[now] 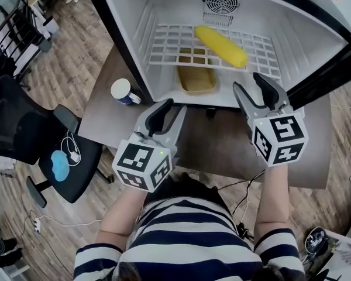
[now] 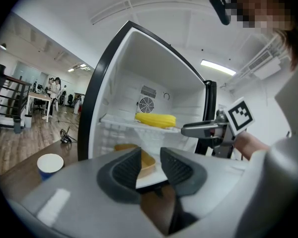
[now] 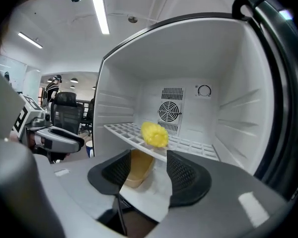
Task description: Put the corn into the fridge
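Note:
The yellow corn (image 1: 220, 45) lies on the white wire shelf (image 1: 164, 48) inside the open fridge (image 1: 128, 16); it also shows as the corn (image 2: 155, 119) and, end-on, the corn (image 3: 154, 134). My right gripper (image 1: 250, 85) is just outside the fridge's front edge, below and right of the corn, open with nothing between its pads (image 3: 184, 172). My left gripper (image 1: 172, 111) hovers over the table in front of the fridge's left part, its jaws a little apart and empty. Between the left fingers (image 2: 125, 170) only the fridge floor shows.
A tan tray (image 1: 196, 78) sits on the fridge floor under the shelf. A blue and white cup (image 1: 122, 91) stands on the brown table (image 1: 222, 151) left of the fridge. The fridge door (image 1: 333, 69) stands open at right. A black office chair (image 1: 23, 133) is at left.

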